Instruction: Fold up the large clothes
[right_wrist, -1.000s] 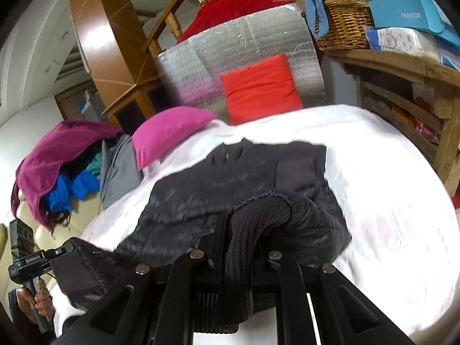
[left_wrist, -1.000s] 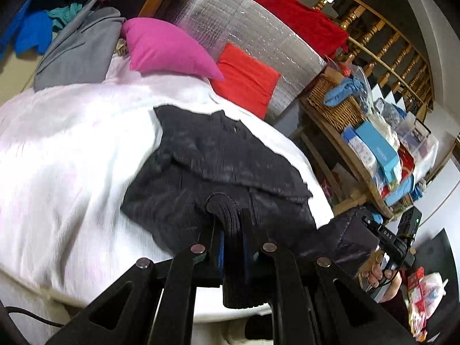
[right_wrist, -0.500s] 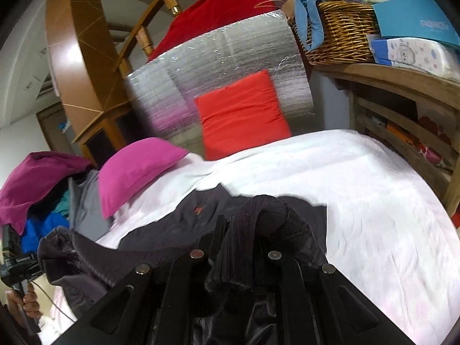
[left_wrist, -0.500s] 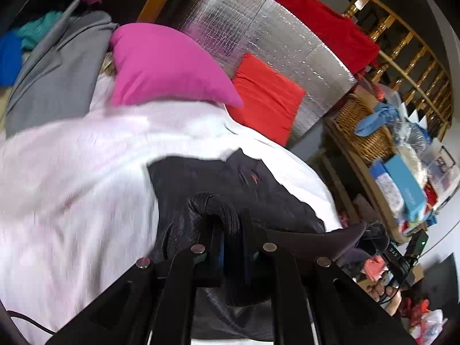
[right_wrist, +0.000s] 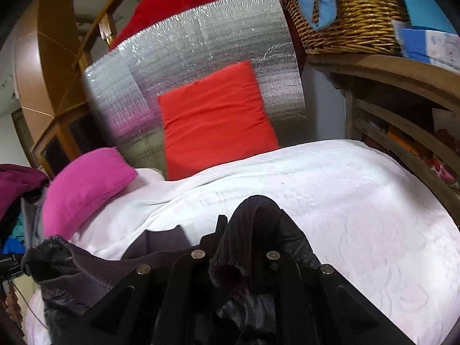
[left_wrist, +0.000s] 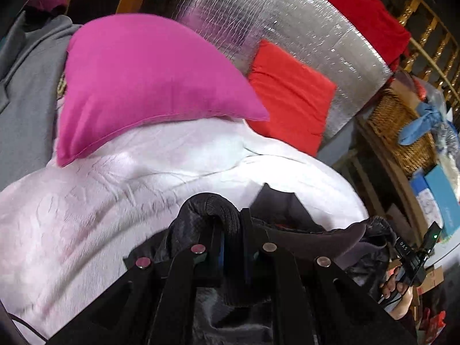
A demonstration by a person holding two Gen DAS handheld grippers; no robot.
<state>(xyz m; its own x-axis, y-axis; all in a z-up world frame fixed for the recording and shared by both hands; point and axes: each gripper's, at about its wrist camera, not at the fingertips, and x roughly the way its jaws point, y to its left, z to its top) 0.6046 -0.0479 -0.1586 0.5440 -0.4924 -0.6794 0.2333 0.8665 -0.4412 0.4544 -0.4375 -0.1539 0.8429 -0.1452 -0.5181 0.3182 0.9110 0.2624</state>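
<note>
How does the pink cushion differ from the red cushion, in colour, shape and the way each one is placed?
The pink cushion is magenta and plump, with pointed corners; the red cushion is orange-red, flatter and more rectangular. The pink cushion lies at the far edge of the white bed cover, while the red cushion stands almost upright against the silver foil panel. In the left wrist view the pink cushion is nearer to the camera. Both are plain, single-colour fabric.

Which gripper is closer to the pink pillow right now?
Left. The left gripper sits just below the pink pillow, while the right gripper is farther off, with the pillow well to its left.
</note>
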